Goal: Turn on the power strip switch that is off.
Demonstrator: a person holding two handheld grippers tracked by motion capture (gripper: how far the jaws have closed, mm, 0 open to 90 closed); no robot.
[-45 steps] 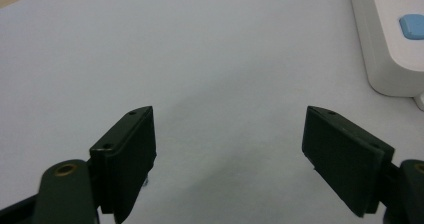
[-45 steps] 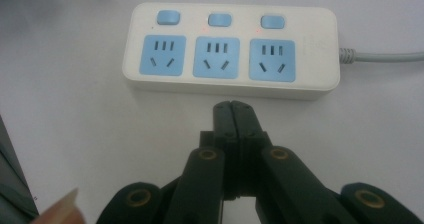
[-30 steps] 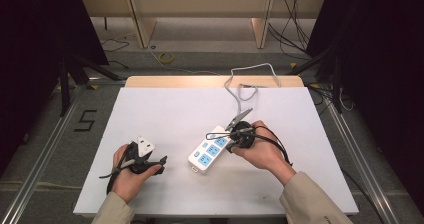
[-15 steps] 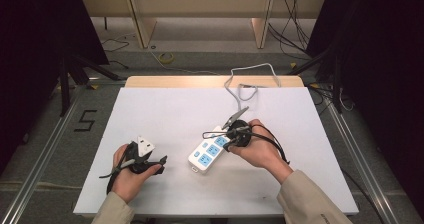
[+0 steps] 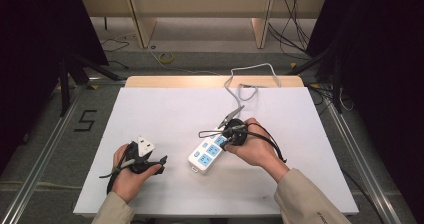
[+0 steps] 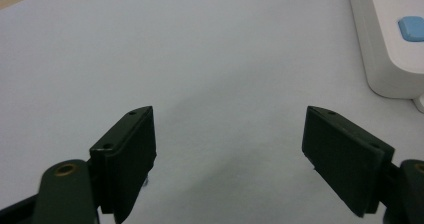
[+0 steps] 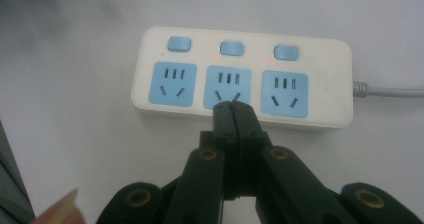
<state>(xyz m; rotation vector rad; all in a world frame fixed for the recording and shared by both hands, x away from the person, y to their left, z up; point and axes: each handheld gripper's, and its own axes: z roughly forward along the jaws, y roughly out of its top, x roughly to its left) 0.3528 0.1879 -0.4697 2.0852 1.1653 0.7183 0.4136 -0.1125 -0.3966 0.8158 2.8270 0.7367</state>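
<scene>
Right gripper view shows the right gripper (image 7: 233, 109) clenched with nothing between its jaws, its tips over the near edge of the white power strip (image 7: 240, 79), at the middle blue socket. High view places that strip on the white table (image 5: 165, 109), right of centre. Left gripper (image 6: 230, 154) stands released over bare table, well left of the strip.

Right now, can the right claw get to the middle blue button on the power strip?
Probably yes. The right claw is shut, its tip over the middle socket of the power strip. The middle button sits just beyond, with nothing lying in between.
</scene>
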